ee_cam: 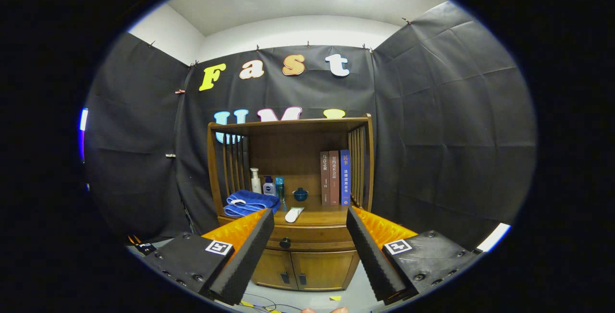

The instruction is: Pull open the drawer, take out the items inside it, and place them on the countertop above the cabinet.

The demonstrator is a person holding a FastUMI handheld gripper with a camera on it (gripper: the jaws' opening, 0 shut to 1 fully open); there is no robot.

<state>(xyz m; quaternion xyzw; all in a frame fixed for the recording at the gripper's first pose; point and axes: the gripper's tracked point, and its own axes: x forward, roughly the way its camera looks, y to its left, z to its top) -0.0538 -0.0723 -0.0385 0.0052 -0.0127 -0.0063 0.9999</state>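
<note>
The cabinet's countertop bears a folded towel, bottles, bowl and books.

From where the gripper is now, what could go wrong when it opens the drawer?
1. The hand-held gripper is open and apart from the cabinet; the small drawer knob is easy to miss.
2. A white object lies at the countertop front edge above the drawer; a jerky pull might shake it off.
3. The towel, bottles and books leave little room there.

The scene is viewed from the gripper itself, forward along its spread fingers and level with the closed drawer. The wooden cabinet is faced squarely from well back, its shelf and lower doors both taken in.
</note>
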